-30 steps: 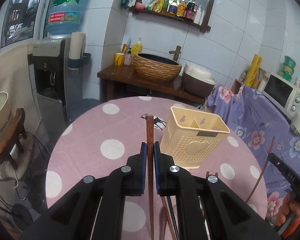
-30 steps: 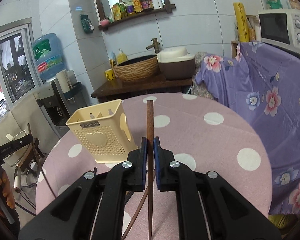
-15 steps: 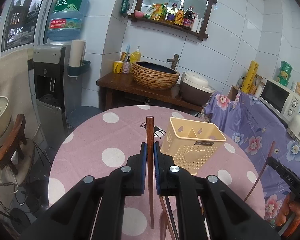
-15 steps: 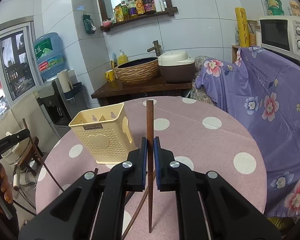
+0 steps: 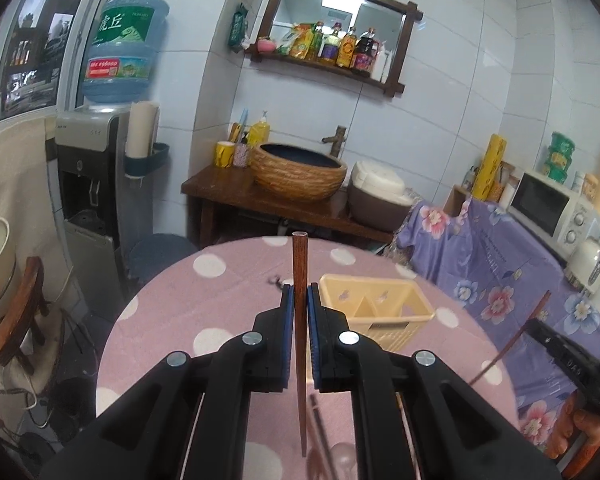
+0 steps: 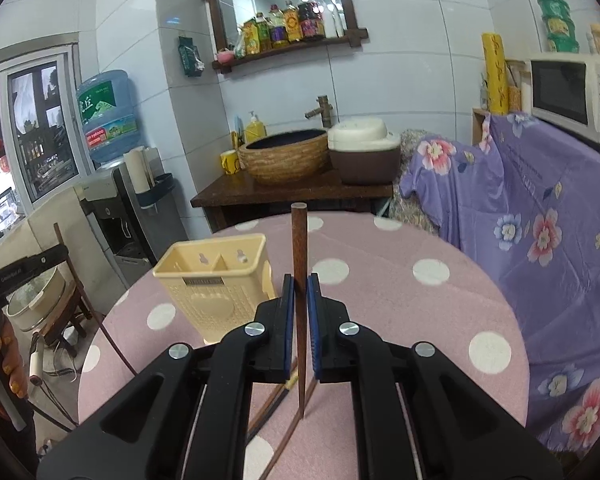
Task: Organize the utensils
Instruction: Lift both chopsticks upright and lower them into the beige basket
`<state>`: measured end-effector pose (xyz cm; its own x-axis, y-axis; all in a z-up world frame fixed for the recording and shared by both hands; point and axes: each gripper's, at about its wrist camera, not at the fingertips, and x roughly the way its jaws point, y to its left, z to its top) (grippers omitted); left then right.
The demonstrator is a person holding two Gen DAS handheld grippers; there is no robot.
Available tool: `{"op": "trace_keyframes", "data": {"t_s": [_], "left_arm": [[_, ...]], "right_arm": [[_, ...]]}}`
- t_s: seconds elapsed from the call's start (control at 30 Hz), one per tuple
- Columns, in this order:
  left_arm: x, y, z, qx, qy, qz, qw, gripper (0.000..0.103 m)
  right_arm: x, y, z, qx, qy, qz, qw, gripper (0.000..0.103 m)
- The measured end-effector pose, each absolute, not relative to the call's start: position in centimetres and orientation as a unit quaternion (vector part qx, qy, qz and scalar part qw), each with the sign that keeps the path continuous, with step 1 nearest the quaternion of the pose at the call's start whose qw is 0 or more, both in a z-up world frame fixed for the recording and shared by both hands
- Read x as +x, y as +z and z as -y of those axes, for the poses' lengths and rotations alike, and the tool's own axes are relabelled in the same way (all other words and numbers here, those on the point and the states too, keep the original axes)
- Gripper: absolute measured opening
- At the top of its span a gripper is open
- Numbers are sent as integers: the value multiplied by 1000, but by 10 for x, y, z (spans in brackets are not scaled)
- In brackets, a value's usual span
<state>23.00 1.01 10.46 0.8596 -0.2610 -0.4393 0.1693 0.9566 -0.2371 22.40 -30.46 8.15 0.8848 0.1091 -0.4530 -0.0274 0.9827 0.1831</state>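
Note:
My left gripper is shut on a brown wooden chopstick that stands upright between the pads, above the pink dotted table. A cream perforated utensil holder with two compartments stands just right of it. My right gripper is shut on a second wooden chopstick, also upright; the holder is to its left. More utensils lie on the table under the right gripper. Each gripper shows at the edge of the other's view, with its chopstick.
A wooden counter with a wicker-clad basin and a rice cooker stands behind the table. A water dispenser is at the left. A purple floral cloth covers furniture at the right, under a microwave.
Both grippers have risen and pulled back with their chopsticks; the holder looks lower and farther in both views. Both grips are unchanged.

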Motion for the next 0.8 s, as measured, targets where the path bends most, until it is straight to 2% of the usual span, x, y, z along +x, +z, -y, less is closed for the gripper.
{"op": "trace_keyframes", "data": {"t_s": [0.27,0.4,0.57,0.8], "left_arm": [[256,204,15,-100,-141,-177,969,8],[275,230,35,-95,-127,-144,977,8],[295,214,55,-72,-96,-125,985,8],[323,139,61,-75,-81,-184,977,8]], "right_arm": [[251,182,279,67,60,-168,982,7],[269,223,268,77,66,-136,985,7],[297,228,252,80,58,-124,987,8],[336,151,246,102,45,-182,977,8]]}}
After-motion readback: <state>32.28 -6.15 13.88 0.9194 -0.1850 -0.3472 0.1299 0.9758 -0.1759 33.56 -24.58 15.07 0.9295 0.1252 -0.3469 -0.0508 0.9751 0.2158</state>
